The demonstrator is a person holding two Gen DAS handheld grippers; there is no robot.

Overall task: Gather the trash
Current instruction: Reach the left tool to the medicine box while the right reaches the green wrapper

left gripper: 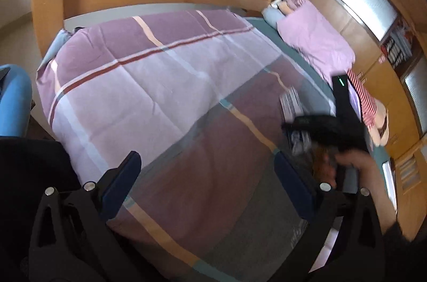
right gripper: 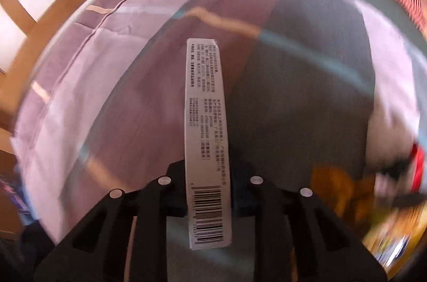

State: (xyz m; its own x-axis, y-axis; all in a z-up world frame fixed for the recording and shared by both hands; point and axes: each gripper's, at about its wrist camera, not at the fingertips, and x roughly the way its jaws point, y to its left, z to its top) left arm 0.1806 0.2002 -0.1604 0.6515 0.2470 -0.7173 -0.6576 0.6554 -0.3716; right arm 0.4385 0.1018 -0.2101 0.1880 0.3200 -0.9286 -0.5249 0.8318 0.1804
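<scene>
My right gripper (right gripper: 206, 164) is shut on a flat white package (right gripper: 205, 122) with printed text and a barcode, seen edge-on and standing up between the fingers above the bed. In the left wrist view the right gripper (left gripper: 296, 126) shows as a black shape over the bed's right side, with the white package (left gripper: 291, 102) in it. My left gripper (left gripper: 208, 170) is open and empty, its blue pads (left gripper: 122, 180) wide apart above the plaid quilt (left gripper: 160, 84). A translucent grey trash bag (left gripper: 240, 202) hangs between the left fingers.
A bed with a purple plaid quilt fills both views. A pink pillow (left gripper: 315, 36) and a red striped cloth (left gripper: 363, 98) lie at its head. Wooden cabinets (left gripper: 373, 15) line the right wall. A blue chair (left gripper: 13, 100) stands at left. Blurred colourful items (right gripper: 395, 202) sit at right.
</scene>
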